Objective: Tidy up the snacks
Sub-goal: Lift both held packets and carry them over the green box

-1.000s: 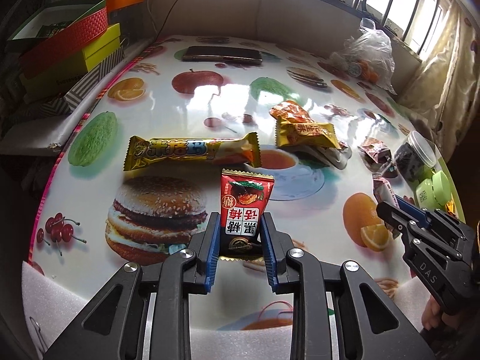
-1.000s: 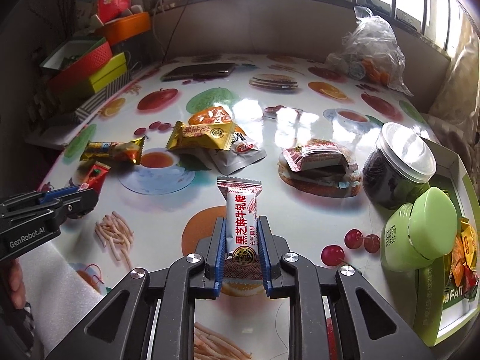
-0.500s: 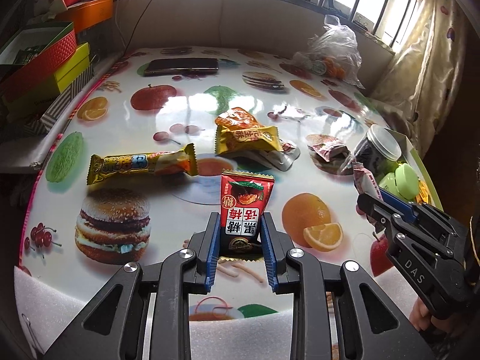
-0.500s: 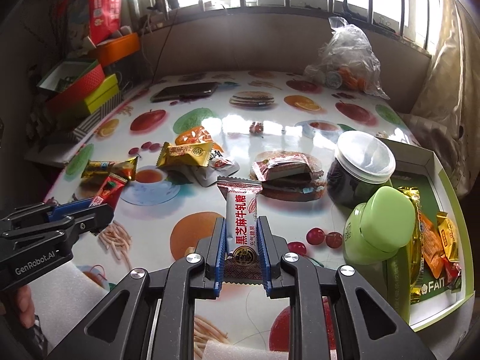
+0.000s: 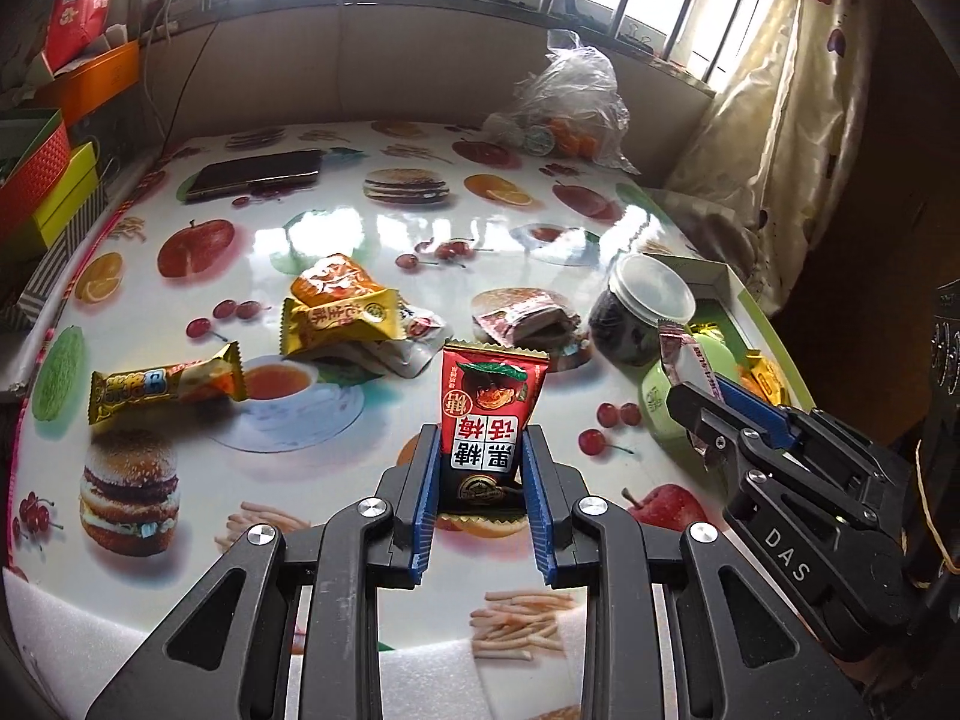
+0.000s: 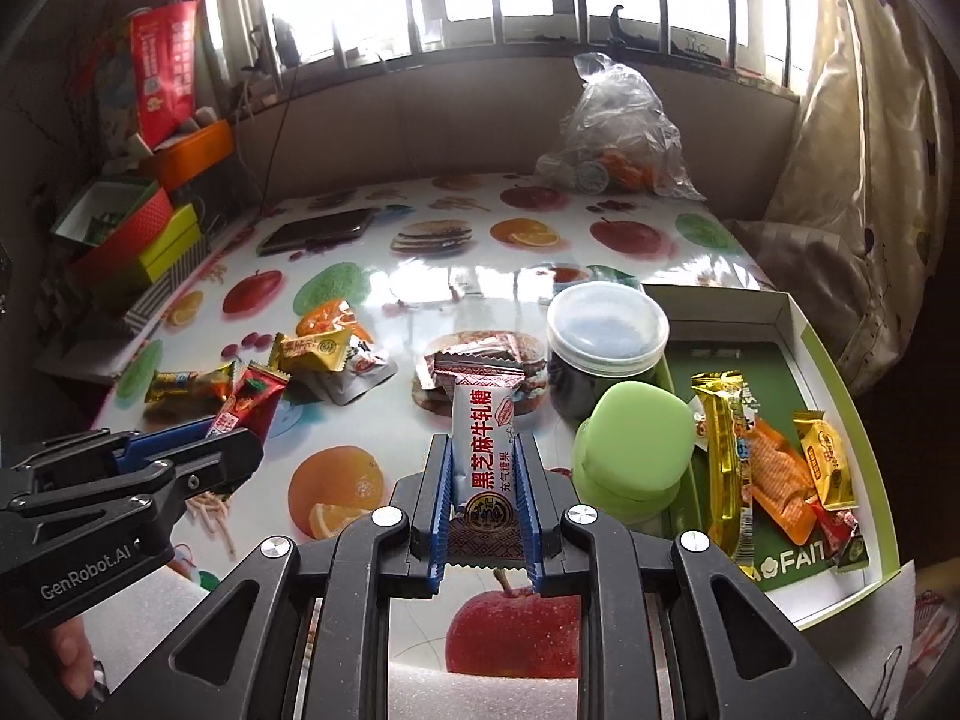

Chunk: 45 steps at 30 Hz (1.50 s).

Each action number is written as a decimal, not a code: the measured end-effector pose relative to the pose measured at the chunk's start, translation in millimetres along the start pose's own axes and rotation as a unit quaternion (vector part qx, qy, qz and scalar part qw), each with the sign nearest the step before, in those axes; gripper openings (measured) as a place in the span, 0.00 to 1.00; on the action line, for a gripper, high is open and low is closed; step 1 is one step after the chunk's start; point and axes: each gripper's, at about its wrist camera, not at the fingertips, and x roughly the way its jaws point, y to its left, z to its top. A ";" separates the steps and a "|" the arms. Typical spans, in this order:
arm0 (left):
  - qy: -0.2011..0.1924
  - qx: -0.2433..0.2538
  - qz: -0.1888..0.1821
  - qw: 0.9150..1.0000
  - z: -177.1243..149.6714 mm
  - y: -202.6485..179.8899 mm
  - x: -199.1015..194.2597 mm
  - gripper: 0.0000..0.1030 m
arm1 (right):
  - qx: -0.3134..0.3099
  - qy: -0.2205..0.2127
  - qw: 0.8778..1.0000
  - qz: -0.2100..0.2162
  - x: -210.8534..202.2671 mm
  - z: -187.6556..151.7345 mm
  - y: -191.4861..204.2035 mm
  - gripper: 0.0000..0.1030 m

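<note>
My left gripper (image 5: 480, 450) is shut on a red plum-candy packet (image 5: 489, 402), lifted above the fruit-print table (image 5: 336, 240). My right gripper (image 6: 483, 456) is shut on a white sesame-nougat bar (image 6: 483, 438), also off the table. In each wrist view the other gripper shows at the side: the right gripper (image 5: 699, 396) with its bar, the left gripper (image 6: 240, 432) with its red packet. At the right lies an open green box (image 6: 798, 324) holding several snack packets (image 6: 774, 468). Loose on the table are a yellow bar (image 5: 165, 387), orange and yellow packets (image 5: 342, 312) and a red-white packet (image 5: 528, 321).
A dark jar with a clear lid (image 6: 606, 342) and a green round container (image 6: 630, 444) stand by the box's left wall. A phone (image 5: 258, 174) and a plastic bag (image 5: 570, 102) lie at the far side. Stacked boxes (image 6: 138, 234) line the left edge.
Both grippers have risen and swung to the right with their packets held. The green box with its packets has come into the right wrist view.
</note>
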 end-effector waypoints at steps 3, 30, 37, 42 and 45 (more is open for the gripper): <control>0.001 0.011 -0.008 1.000 3.2 -13.2 2.5 0.27 | 0.007 -0.005 1.000 -0.007 -6.0 1.3 -9.5 0.19; 0.023 0.060 -0.068 0.996 29.2 -115.2 28.3 0.27 | 0.077 -0.015 0.994 -0.070 -31.7 -3.2 -97.7 0.19; 0.035 0.064 -0.081 0.994 33.4 -139.4 41.2 0.27 | 0.087 -0.007 0.993 -0.082 -29.3 -6.9 -121.0 0.19; 0.043 0.070 -0.084 0.993 34.1 -157.0 49.1 0.27 | 0.089 -0.001 0.992 -0.093 -27.7 -8.5 -135.4 0.19; 0.048 0.072 -0.082 0.993 33.9 -165.1 56.3 0.27 | 0.088 0.003 0.991 -0.100 -25.9 -9.7 -144.0 0.19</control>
